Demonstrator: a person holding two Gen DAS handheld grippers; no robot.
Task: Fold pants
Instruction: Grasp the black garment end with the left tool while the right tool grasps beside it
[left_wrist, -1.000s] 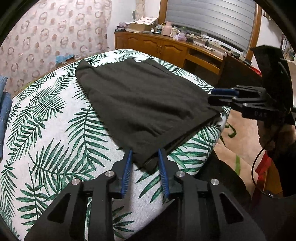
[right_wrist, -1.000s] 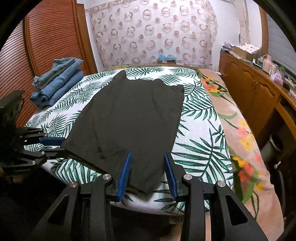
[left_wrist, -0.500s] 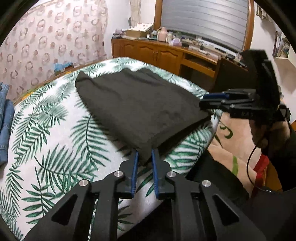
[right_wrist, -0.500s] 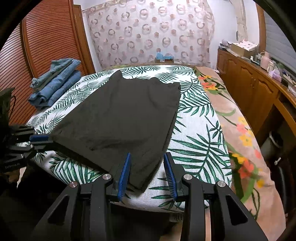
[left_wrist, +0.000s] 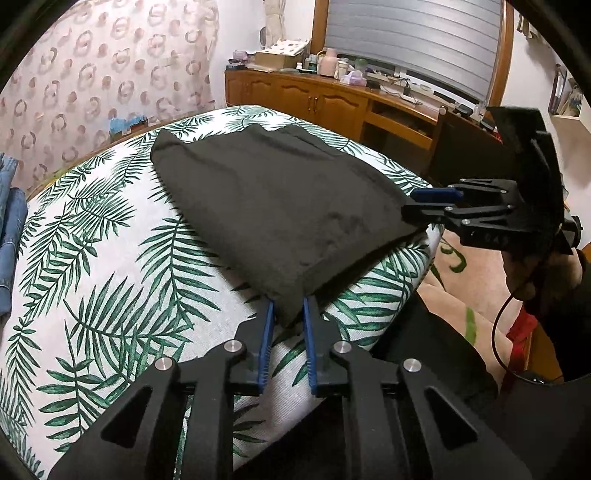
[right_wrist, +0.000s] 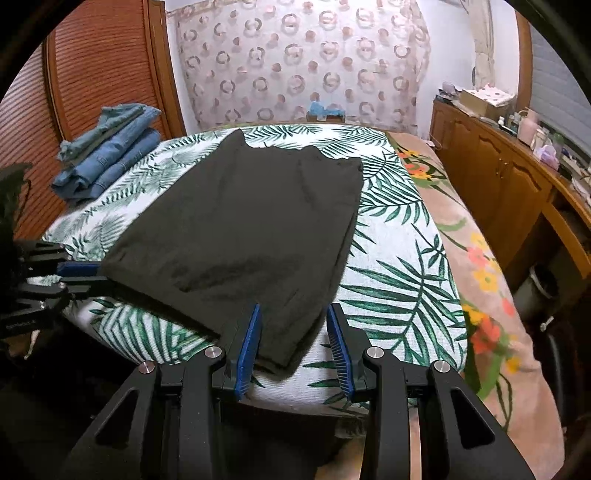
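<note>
Lying long-ways up the middle of the frame, the black pants (right_wrist: 243, 225) have one near corner pinched by the left gripper (left_wrist: 287, 321), while the right gripper (right_wrist: 293, 343) sits apart around the other.

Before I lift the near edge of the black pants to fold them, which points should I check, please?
1. Left tool gripping a near corner of the pants: ok. Its jaws have just been closing, with the corner pinched between them.
2. Right tool gripping the other near corner: not ok. The corner lies between open jaws.
3. Pants lying flat on the bed cover: ok.
4. Jeans stack apart from the pants: ok.
5. All fabric layers caught by the left tool: cannot tell.
</note>
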